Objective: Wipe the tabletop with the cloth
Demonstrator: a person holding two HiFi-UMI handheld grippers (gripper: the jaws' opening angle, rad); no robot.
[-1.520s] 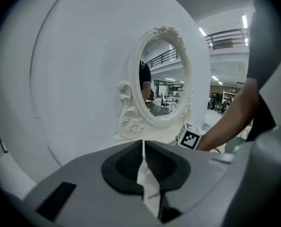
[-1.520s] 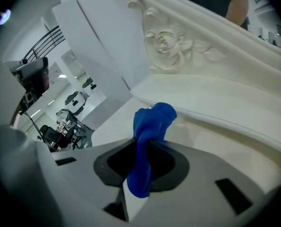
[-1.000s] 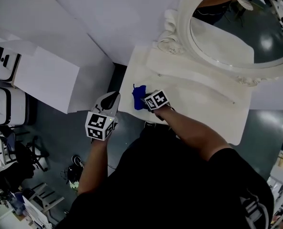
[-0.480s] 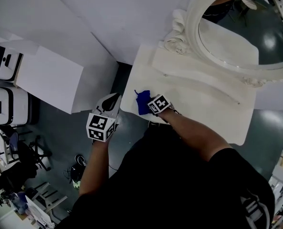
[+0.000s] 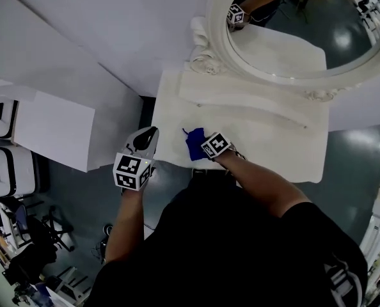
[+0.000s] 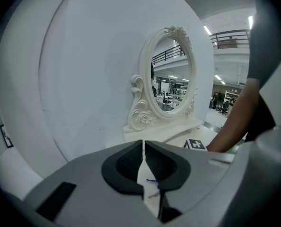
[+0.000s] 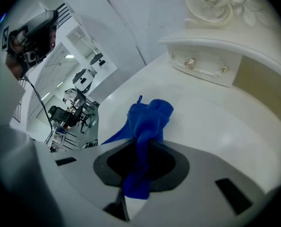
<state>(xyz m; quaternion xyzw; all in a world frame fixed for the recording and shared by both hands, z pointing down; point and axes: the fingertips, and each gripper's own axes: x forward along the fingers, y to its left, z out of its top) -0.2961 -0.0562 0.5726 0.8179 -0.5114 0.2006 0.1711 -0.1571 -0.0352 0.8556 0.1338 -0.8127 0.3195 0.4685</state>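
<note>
Head view: blue cloth (image 5: 194, 143) has slid right from tabletop's (image 5: 267, 136) front-left corner; wiping progresses.
Right gripper (image 7: 139, 167): clamps blue cloth.
Left gripper (image 6: 144, 167): closed, empty.

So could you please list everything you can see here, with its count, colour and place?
tabletop: one, cream white, against the white wall
mirror: one, oval with an ornate cream frame, at the tabletop's back
drawer: one, cream with two small knobs, below the mirror
cloth: one, blue, bunched on the tabletop near its front left
box: one, white, left of the table
left gripper: one, grey, jaws together and empty, off the table's left edge
right gripper: one, grey, closed on the cloth
arms: two, bare, reaching out from a black shirt
</note>
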